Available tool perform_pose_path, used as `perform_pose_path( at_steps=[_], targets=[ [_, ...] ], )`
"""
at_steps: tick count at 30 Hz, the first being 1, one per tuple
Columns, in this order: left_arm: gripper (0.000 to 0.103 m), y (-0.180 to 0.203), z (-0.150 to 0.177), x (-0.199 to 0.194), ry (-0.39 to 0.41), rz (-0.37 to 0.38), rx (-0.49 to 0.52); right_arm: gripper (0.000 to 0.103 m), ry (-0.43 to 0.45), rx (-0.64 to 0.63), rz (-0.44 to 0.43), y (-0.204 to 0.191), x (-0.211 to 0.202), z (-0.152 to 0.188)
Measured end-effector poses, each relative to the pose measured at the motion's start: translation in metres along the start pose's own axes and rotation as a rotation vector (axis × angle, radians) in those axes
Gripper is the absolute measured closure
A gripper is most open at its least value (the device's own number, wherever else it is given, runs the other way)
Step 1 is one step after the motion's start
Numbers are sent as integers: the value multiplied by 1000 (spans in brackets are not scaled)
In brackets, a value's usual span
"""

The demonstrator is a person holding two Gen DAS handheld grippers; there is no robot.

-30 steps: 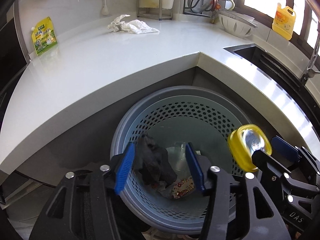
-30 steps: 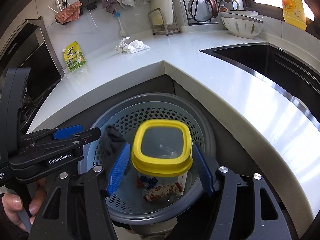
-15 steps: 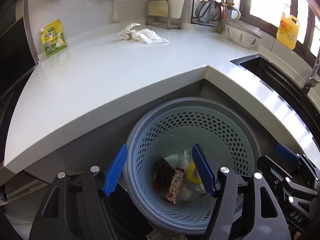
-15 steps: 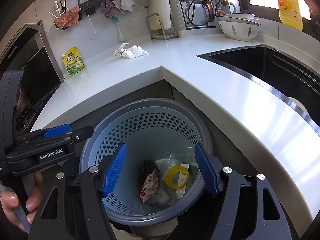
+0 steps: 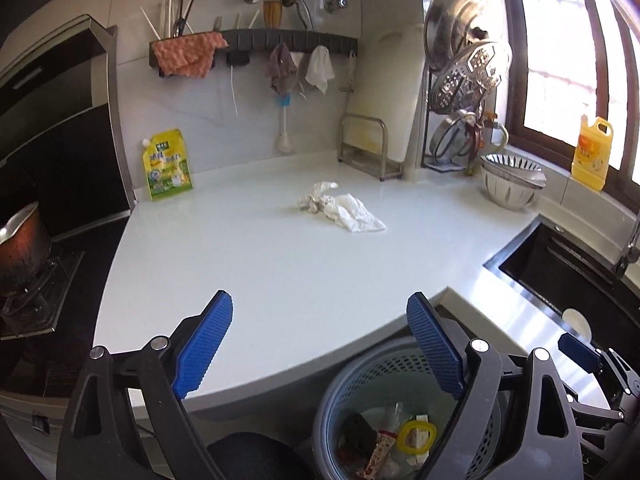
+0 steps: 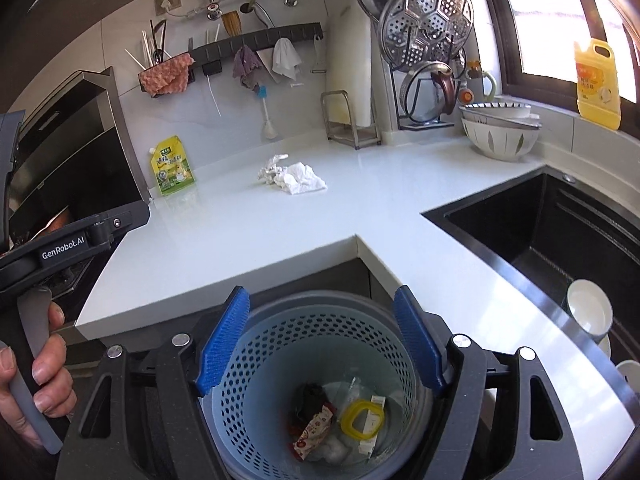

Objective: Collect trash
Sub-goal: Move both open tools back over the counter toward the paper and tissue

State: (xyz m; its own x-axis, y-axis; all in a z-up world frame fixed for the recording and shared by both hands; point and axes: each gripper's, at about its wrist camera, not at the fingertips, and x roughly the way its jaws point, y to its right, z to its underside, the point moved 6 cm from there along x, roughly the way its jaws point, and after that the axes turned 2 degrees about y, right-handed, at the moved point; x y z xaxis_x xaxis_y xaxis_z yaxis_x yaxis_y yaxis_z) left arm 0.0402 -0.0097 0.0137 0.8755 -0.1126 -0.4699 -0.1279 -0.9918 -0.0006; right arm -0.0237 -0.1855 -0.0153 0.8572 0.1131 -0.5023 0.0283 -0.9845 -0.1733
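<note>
A blue perforated trash basket (image 6: 256,360) (image 5: 384,372) stands on the floor below the counter corner. It holds a yellow-rimmed container (image 6: 362,418) (image 5: 416,434), a snack wrapper (image 6: 314,430) and a dark rag (image 6: 312,398). A crumpled white tissue (image 5: 340,208) (image 6: 292,174) lies in the middle of the white counter (image 5: 260,264). My left gripper (image 5: 320,344) is open and empty, raised over the counter's front edge. My right gripper (image 6: 322,340) is open and empty above the basket.
A yellow-green pouch (image 5: 166,166) leans on the back wall. A pot (image 5: 20,248) sits on the stove at left. A dark sink (image 6: 560,240) with bowls lies at right. A colander bowl (image 6: 500,132), dish rack (image 6: 428,60) and yellow bottle (image 6: 596,84) stand at the back right.
My right gripper let go of the yellow-rimmed container and my left let go of the dark rag; both now lie in the basket. Both grippers rose; the left tilted up toward the counter.
</note>
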Motion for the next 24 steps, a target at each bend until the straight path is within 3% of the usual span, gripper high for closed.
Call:
perform_pose_path(
  at_steps=[5, 10, 24],
  targets=[
    [9, -11, -38, 4, 59, -28, -16, 30, 24, -25, -19, -8, 16, -36],
    [9, -20, -64, 26, 68, -41, -32, 30, 27, -50, -33, -12, 44, -65],
    [9, -35, -85, 136, -20, -86, -59, 30, -44, -76, -78, -5, 159, -109]
  ],
)
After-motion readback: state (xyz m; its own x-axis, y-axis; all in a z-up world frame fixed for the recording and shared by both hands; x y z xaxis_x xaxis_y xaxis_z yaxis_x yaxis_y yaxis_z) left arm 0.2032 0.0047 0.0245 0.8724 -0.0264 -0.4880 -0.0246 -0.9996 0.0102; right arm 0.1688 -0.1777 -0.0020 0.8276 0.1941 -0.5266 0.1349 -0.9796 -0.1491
